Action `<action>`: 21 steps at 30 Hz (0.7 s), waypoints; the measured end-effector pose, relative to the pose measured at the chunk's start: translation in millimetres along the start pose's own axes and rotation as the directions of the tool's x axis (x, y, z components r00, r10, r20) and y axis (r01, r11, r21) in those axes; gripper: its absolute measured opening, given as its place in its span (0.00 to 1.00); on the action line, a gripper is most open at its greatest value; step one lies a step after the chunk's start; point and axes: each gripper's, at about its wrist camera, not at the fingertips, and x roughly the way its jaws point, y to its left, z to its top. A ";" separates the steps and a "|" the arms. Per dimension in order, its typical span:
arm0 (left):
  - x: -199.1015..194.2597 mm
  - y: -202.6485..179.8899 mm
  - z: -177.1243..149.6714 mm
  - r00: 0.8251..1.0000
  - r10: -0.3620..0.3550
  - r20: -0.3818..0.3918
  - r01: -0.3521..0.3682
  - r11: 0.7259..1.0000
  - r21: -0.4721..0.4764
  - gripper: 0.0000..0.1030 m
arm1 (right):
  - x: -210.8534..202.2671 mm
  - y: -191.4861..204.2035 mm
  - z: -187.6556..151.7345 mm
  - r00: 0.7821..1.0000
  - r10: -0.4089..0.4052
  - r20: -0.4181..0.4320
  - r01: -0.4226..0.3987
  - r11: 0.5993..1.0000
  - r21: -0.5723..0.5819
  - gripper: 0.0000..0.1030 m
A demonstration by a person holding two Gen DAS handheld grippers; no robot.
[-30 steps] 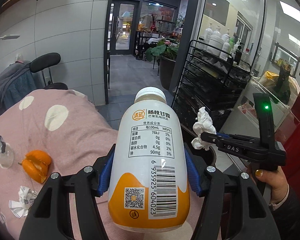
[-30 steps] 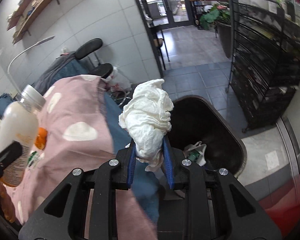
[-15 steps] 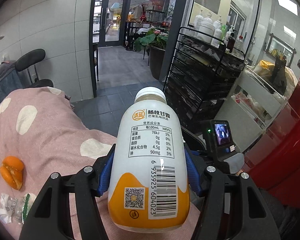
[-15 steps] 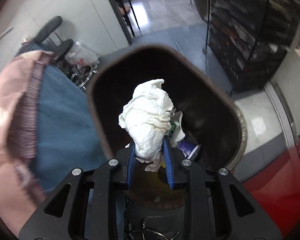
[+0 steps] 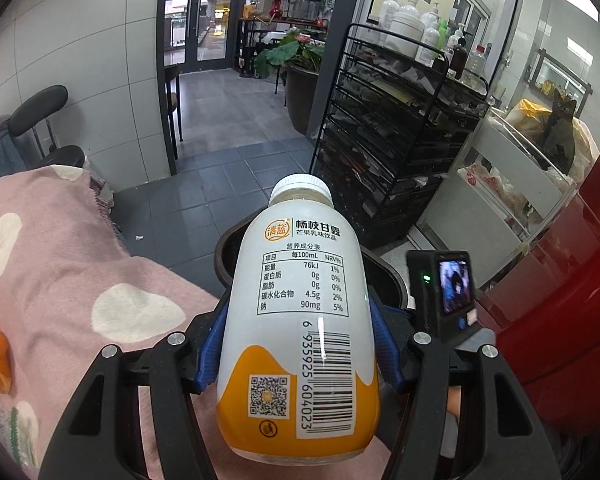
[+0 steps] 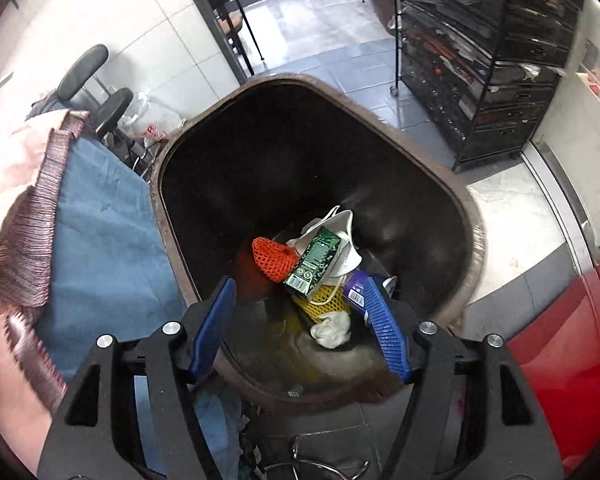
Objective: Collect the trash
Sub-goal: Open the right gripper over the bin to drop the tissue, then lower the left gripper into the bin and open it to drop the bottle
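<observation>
Two claws busy. Right claw (image 6: 302,322) above bin (image 6: 474,240), jaws opening, nothing between; tissue wad (image 6: 332,330) lies in bin. Left claw (image 5: 296,354) grips drink bottle (image 5: 300,320), near bin rim (image 5: 220,256). Advice: carry bottle over bin mouth, clear of right claw, then release.

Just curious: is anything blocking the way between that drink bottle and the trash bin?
Nothing visible does. The bottle, clamped in the left gripper, sits just before the bin, whose mouth is open; the right gripper above it is opening, empty.
</observation>
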 end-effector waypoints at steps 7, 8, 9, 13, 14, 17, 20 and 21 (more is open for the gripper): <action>38.3 -18.3 9.5 0.996 -0.005 -0.089 0.006 1.000 0.015 0.59 | -28.9 -19.0 -18.2 0.999 -0.027 0.032 0.026 0.999 0.025 0.66; 45.6 -20.1 10.3 0.994 -0.010 -0.109 0.011 1.000 0.008 0.59 | -32.2 -21.5 -20.8 0.999 -0.030 0.035 0.029 0.999 0.030 0.66; 51.9 -21.9 11.9 0.992 -0.012 -0.125 0.013 1.000 0.003 0.59 | -36.1 -24.2 -22.8 0.999 -0.033 0.040 0.031 0.999 0.035 0.66; 76.5 -27.7 16.0 0.983 0.014 -0.184 -0.017 1.000 -0.013 0.59 | -51.5 -32.0 -29.8 0.997 -0.054 0.059 0.051 0.998 0.042 0.66; 82.8 -30.1 16.3 0.980 0.022 -0.198 -0.024 1.000 -0.006 0.59 | -54.0 -33.3 -30.2 0.997 -0.055 0.061 0.053 0.998 0.042 0.66; 98.9 -36.7 14.6 0.971 0.034 -0.237 -0.032 0.999 0.012 0.59 | -61.8 -36.3 -31.8 0.996 -0.057 0.075 0.053 0.997 0.051 0.66; 112.9 -38.4 12.6 0.961 0.027 -0.276 -0.027 1.000 0.003 0.59 | -66.8 -39.1 -32.6 0.994 -0.060 0.087 0.055 0.997 0.059 0.66; 117.0 -38.7 11.8 0.958 0.030 -0.284 -0.030 1.000 0.001 0.59 | -67.6 -39.5 -32.8 0.994 -0.063 0.089 0.058 0.997 0.059 0.66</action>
